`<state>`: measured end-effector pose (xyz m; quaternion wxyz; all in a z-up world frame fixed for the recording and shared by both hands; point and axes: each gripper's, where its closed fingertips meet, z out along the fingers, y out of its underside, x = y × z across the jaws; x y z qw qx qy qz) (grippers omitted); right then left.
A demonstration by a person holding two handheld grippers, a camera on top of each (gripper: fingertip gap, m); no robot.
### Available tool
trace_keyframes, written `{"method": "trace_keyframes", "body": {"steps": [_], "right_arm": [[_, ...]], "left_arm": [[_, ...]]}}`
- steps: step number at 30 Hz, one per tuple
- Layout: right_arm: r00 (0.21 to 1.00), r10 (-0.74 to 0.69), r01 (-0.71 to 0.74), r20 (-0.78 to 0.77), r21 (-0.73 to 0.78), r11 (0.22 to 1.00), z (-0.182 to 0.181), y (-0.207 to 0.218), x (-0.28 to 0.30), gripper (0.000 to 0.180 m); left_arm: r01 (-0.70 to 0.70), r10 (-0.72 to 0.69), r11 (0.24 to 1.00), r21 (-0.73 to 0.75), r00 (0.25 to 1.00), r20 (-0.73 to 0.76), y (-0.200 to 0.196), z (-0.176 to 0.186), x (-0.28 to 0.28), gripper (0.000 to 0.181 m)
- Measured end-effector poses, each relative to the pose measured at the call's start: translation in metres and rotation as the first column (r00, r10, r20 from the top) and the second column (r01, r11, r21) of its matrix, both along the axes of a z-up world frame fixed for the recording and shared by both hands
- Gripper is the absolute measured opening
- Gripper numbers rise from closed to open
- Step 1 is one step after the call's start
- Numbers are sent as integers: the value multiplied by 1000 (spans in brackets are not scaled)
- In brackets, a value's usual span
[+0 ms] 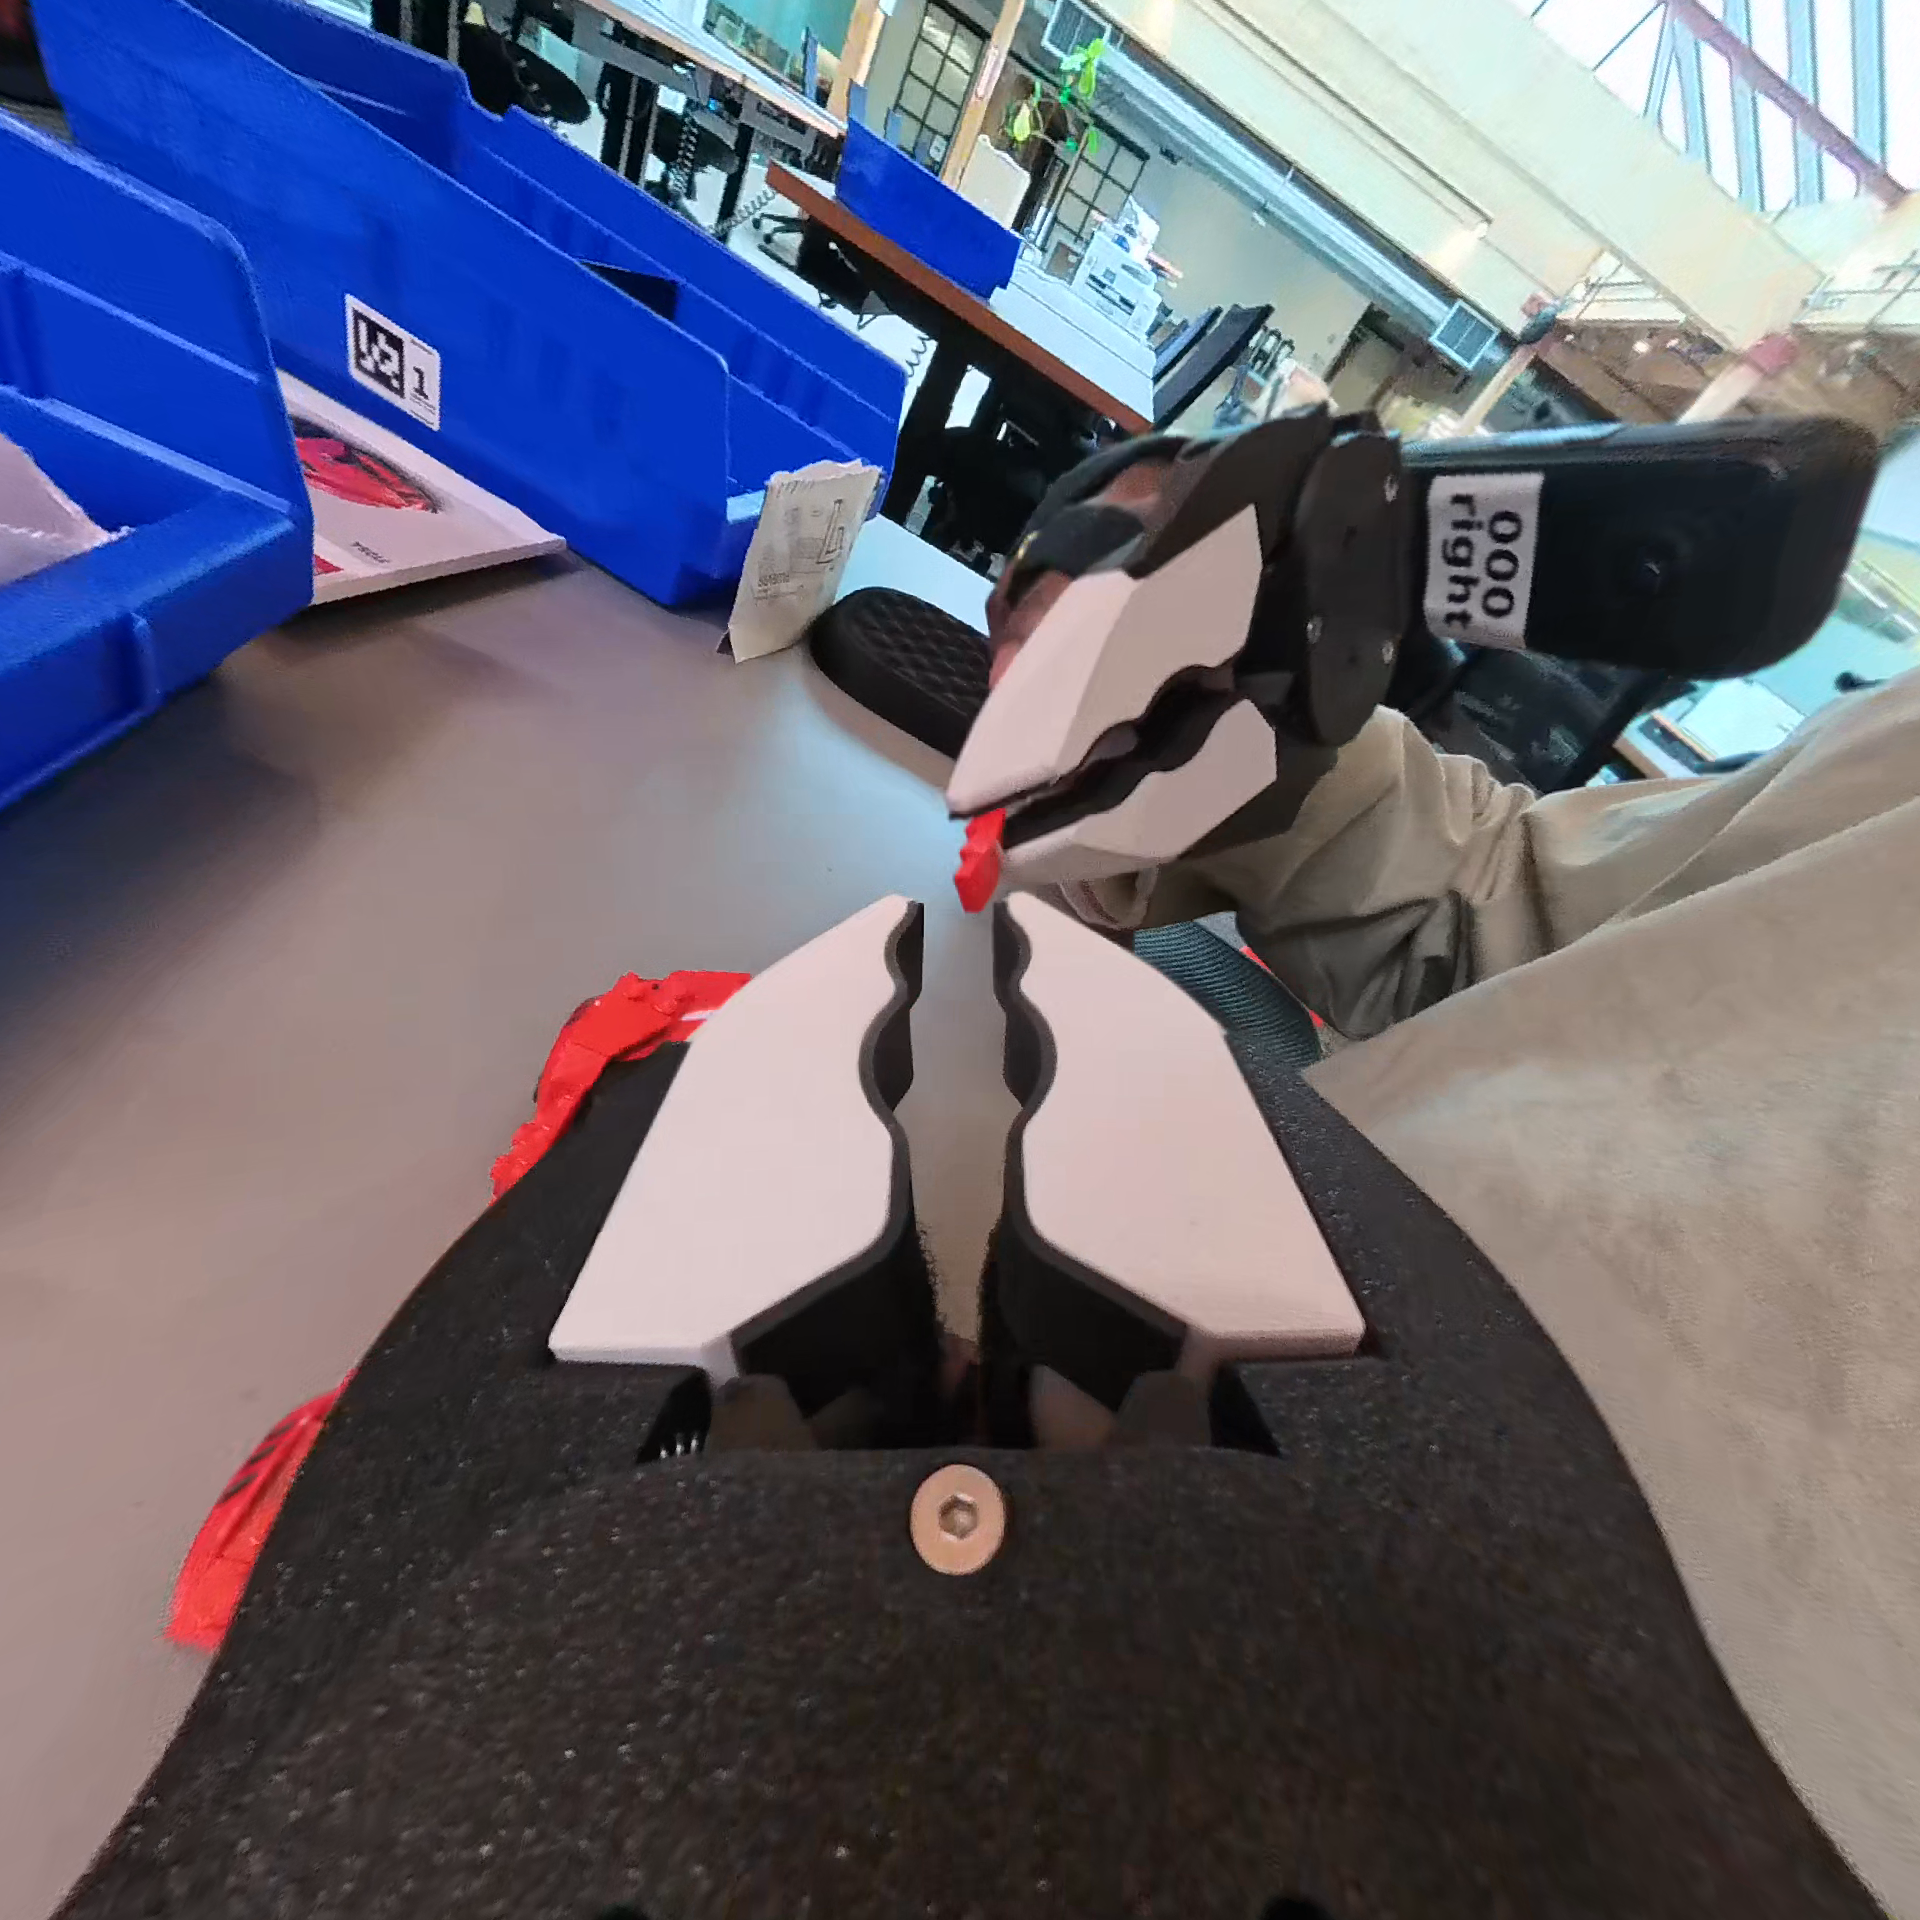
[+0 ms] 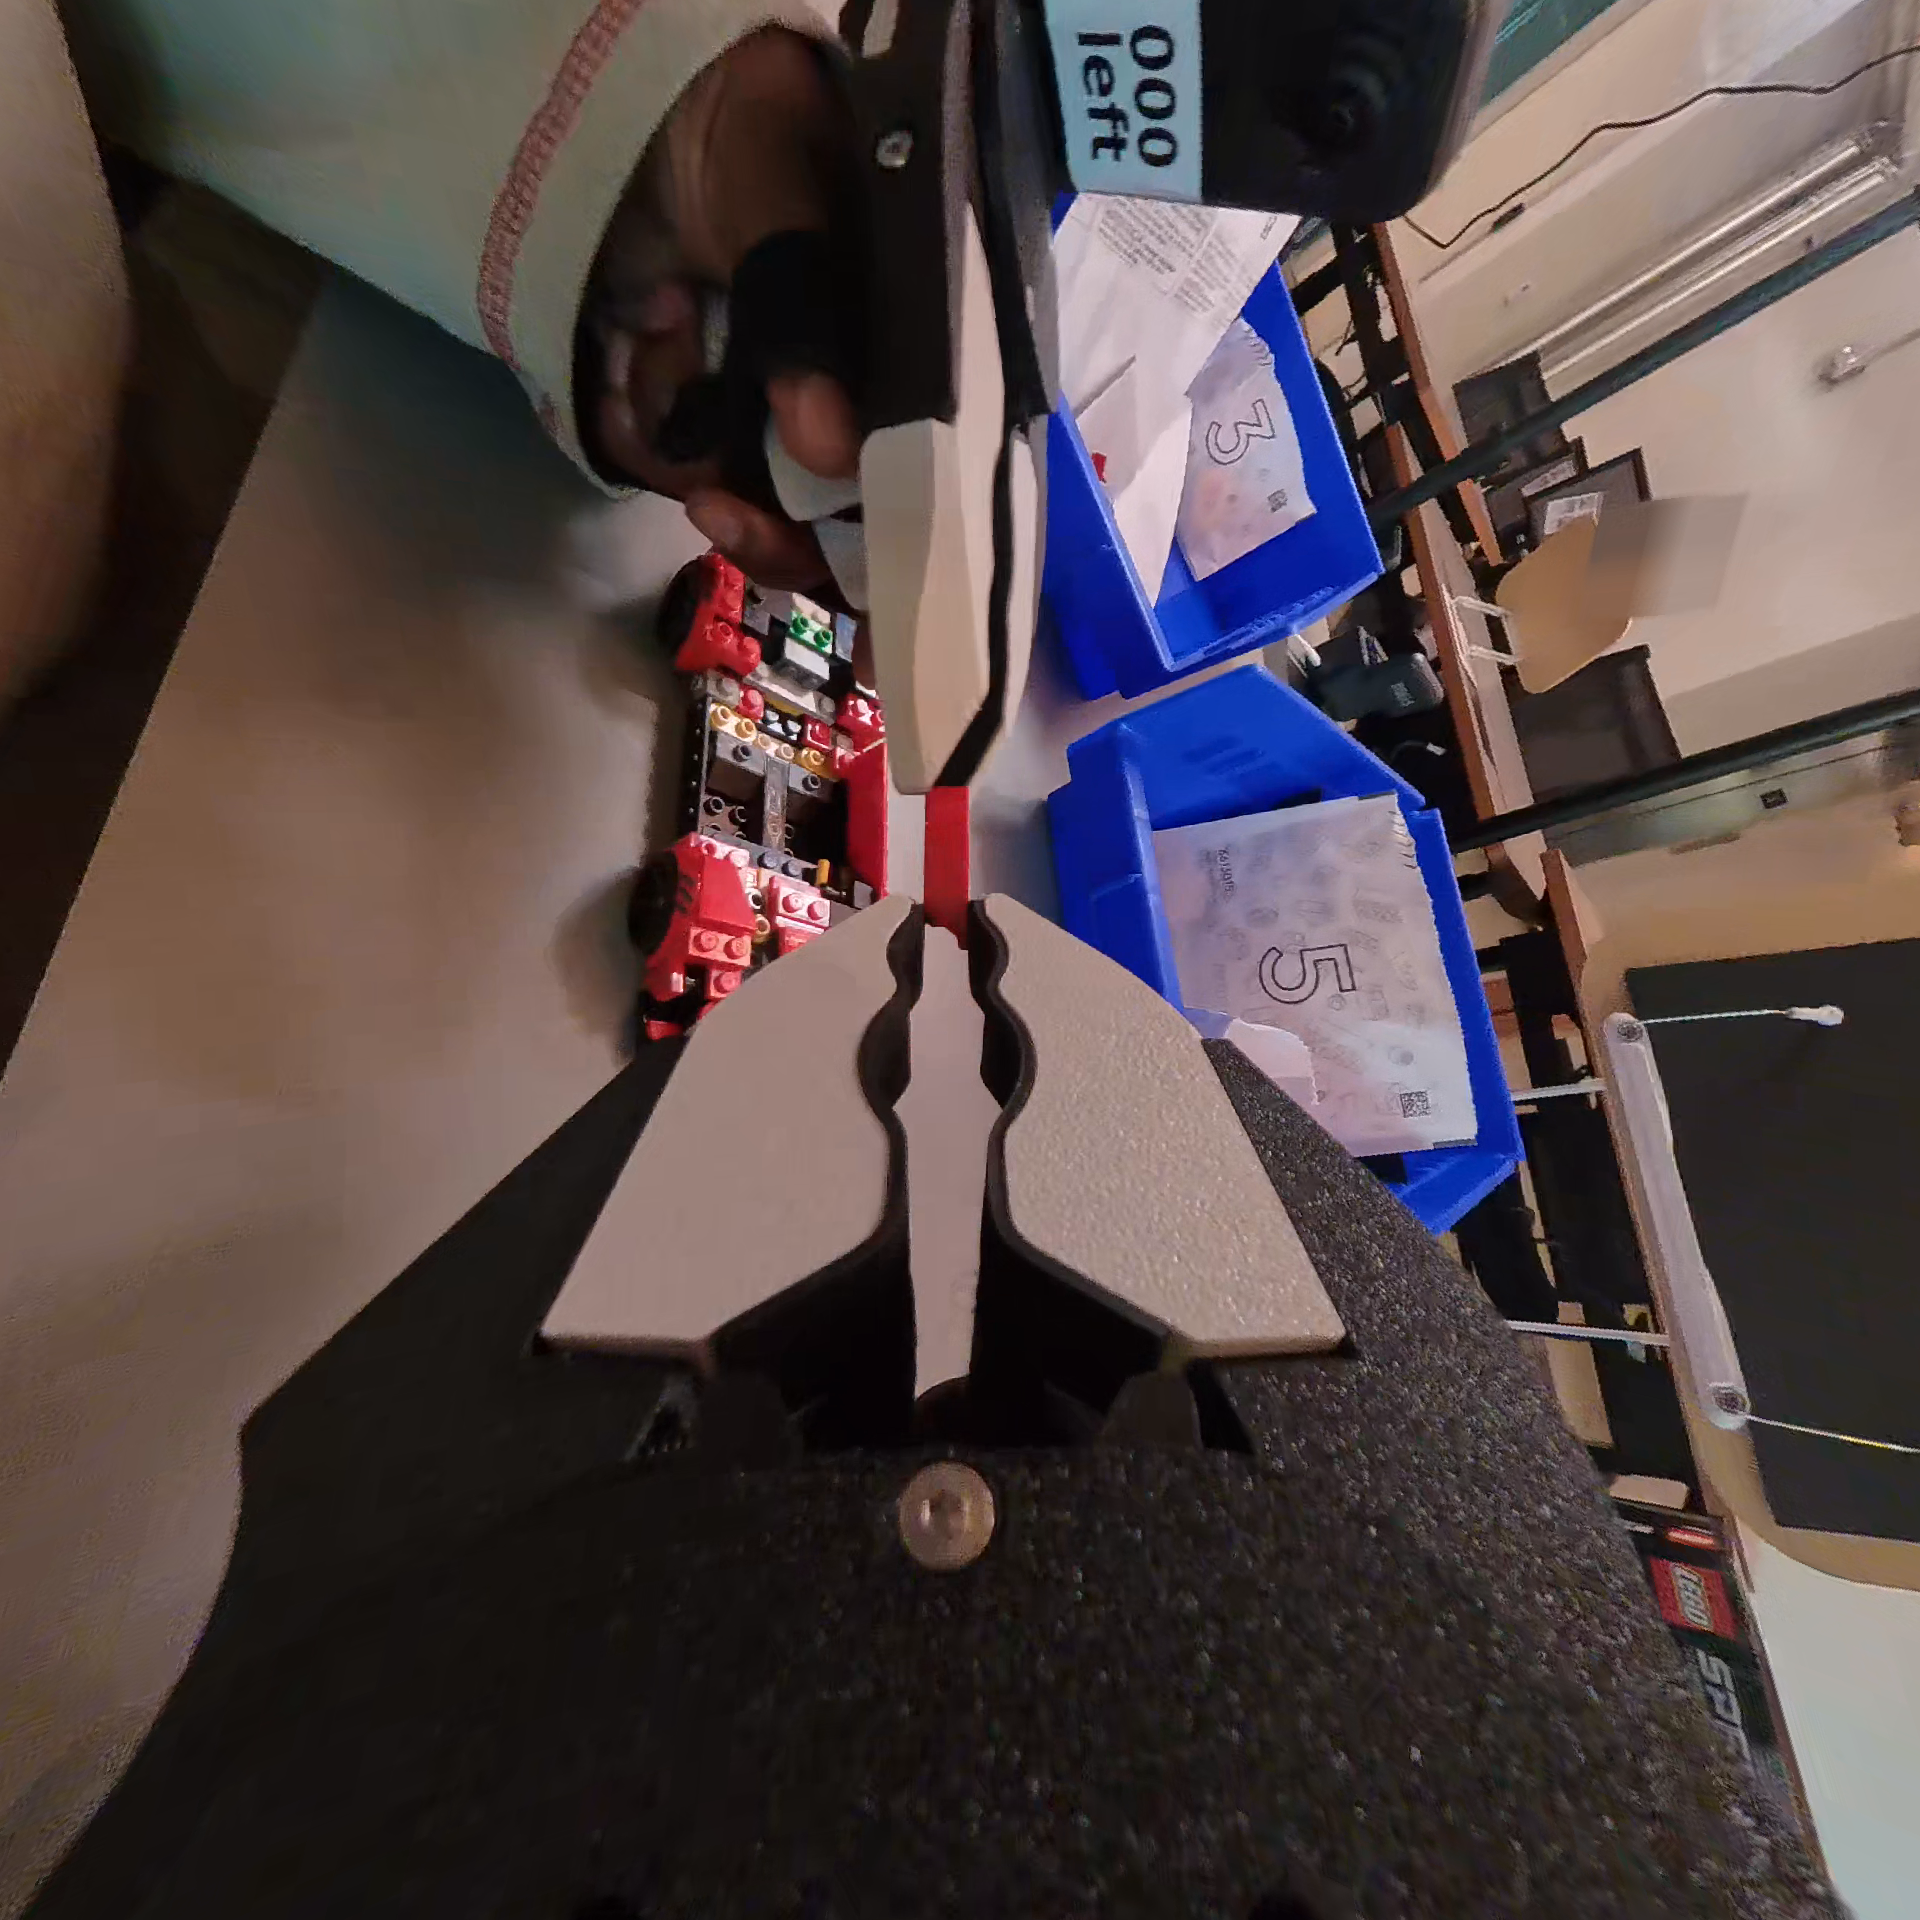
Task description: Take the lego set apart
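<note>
On a grey table (image 1: pixel 436 883) beside blue bins (image 1: pixel 520 312), the right gripper (image 2: pixel 945 914) pinches a red brick (image 2: pixel 945 852); the left gripper (image 1: pixel 958 914) is parted.

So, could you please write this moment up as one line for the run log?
right gripper: shut on small red lego piece | left gripper: slightly open, empty | red lego car: on grey table, partly stripped

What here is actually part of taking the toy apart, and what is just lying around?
Part of the job:
red piece, pinched by the right gripper
left gripper, just in front of that piece
half-dismantled red car on the table

Lying about:
blue bins
numbered paper bags
booklet
</note>
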<state>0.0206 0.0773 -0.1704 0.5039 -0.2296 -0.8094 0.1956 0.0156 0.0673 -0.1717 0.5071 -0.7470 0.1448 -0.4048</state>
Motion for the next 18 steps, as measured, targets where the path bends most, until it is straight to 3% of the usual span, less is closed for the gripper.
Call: {"method": "trace_keyframes", "body": {"steps": [6, 11, 14, 18], "right_arm": [[1000, -3, 3, -23, 21, 1000, -2, 0, 2, 8], [999, 17, -17, -50, 0, 1000, -2, -3, 5, 8], [998, 1, -1, -61, -1, 1000, -1, 0, 4, 8], [992, -34, 20, -124, -113, 993, 7, 3, 3, 16]], "left_arm": [[28, -28, 1000, 1, 999, -16, 2, -1, 6, 6], [85, -86, 996, -28, 996, -14, 0, -4, 13, 14], [90, -89, 996, 18, 995, -43, 1, -1, 16, 4], [56, -48, 995, 81, 994, -100, -2, 11, 5, 4]]}}
